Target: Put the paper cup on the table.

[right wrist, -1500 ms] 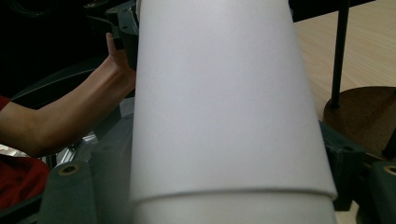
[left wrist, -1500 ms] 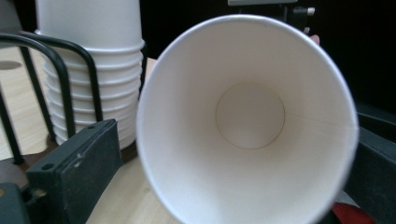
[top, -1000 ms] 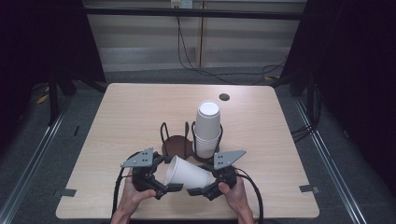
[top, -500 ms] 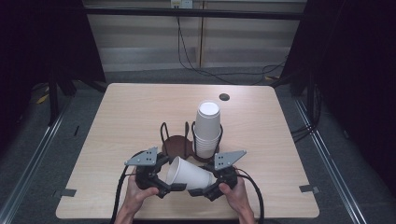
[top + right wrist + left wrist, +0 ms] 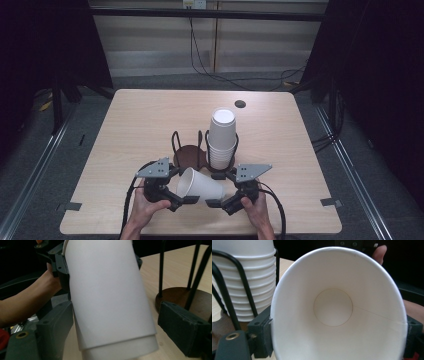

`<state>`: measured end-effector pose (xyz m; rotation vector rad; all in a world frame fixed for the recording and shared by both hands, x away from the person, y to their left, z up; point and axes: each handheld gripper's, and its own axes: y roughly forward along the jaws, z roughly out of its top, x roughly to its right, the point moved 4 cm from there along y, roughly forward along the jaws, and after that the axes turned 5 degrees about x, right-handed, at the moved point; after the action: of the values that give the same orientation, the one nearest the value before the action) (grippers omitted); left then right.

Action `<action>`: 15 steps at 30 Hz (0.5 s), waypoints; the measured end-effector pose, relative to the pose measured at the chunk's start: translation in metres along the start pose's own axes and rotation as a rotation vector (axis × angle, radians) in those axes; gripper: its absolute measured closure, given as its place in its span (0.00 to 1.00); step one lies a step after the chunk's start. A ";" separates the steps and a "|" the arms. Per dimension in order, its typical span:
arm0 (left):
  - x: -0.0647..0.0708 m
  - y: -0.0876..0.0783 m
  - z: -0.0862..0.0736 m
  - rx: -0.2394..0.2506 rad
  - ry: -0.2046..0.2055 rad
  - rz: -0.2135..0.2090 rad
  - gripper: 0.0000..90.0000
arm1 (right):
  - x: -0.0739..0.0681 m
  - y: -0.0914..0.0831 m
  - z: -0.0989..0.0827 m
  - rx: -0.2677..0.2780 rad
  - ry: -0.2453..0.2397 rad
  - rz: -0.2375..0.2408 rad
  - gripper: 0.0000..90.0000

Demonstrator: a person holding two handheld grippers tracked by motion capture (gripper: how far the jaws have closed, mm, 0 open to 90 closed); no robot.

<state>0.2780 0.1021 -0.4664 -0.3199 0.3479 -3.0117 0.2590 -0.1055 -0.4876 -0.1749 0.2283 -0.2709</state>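
In the left gripper view, the white paper cup (image 5: 337, 312) runs off the bottom edge, so its lower rim is cut away, and it covers most of the left gripper's (image 5: 335, 340) jaws. Behind it, the stack of white paper cups (image 5: 244, 277) is cropped by the top and left edges. In the right gripper view, the cup's base passes out of frame below, and whether the right gripper's (image 5: 125, 340) pads touch it cannot be told.

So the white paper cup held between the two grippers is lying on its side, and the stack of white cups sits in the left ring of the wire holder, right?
Not quite. In the high view the stack of white paper cups sits in the right ring of the black wire holder; the left ring is empty. The single white paper cup does lie sideways between the left gripper and right gripper.
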 end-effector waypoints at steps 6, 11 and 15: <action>-0.001 -0.006 -0.001 -0.023 -0.005 0.031 0.14 | 0.001 -0.006 -0.001 0.038 -0.013 -0.067 0.14; -0.004 -0.012 0.000 -0.024 -0.017 0.054 0.14 | 0.000 -0.011 -0.003 0.034 -0.043 -0.147 0.14; -0.007 -0.018 0.000 -0.033 -0.017 0.071 0.14 | 0.000 -0.018 -0.006 0.044 -0.061 -0.201 0.14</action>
<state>0.2834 0.1203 -0.4640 -0.3286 0.3985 -2.9346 0.2536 -0.1232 -0.4896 -0.1625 0.1438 -0.4689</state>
